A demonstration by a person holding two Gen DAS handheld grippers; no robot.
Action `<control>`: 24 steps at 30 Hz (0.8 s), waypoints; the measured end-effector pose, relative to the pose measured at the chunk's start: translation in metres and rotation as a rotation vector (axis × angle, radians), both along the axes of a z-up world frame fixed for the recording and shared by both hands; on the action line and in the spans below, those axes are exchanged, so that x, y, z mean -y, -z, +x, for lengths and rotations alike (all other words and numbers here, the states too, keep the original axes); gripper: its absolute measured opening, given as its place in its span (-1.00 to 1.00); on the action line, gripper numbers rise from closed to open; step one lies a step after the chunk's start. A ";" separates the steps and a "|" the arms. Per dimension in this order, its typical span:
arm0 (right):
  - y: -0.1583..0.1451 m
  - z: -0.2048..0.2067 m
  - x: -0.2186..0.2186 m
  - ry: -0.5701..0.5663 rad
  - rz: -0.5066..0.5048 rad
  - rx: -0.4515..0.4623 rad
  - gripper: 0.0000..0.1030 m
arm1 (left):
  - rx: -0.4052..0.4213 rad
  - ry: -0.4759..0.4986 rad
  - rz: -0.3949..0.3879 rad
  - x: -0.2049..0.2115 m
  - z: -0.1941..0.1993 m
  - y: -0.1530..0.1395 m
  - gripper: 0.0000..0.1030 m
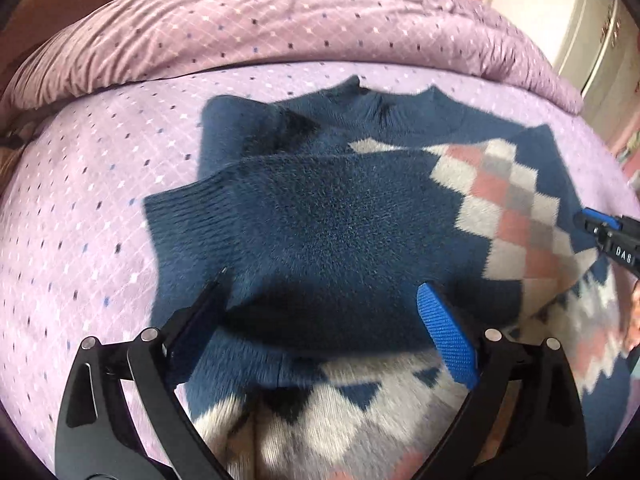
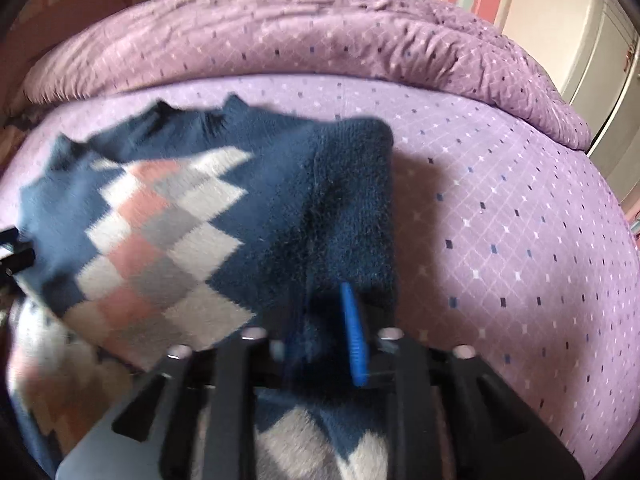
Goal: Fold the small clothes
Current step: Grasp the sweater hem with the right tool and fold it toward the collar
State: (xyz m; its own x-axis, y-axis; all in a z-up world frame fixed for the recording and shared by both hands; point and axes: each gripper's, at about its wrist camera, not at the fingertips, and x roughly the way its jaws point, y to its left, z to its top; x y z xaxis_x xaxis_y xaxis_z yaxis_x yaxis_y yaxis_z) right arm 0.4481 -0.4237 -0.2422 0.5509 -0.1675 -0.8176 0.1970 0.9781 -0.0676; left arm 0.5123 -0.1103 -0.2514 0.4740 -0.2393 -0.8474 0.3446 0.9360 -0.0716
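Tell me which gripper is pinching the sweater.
The right gripper: its fingers sit close together on a fold of the sweater. The left gripper stands wide open above it.

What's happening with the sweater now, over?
Left gripper open over the sweater. Right gripper pinching its blue edge. Sweater half folded on the bed. Nothing in the way.

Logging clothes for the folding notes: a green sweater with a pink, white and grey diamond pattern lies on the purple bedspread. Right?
Not quite: the sweater is dark blue, not green, as the left wrist view shows. The pink, white and grey diamond pattern and the purple bedspread are right.
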 end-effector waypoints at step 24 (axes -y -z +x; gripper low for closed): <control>-0.064 -0.174 -0.091 -0.002 -0.022 0.129 0.69 | -0.044 -0.133 0.044 -0.080 -0.157 -0.049 0.94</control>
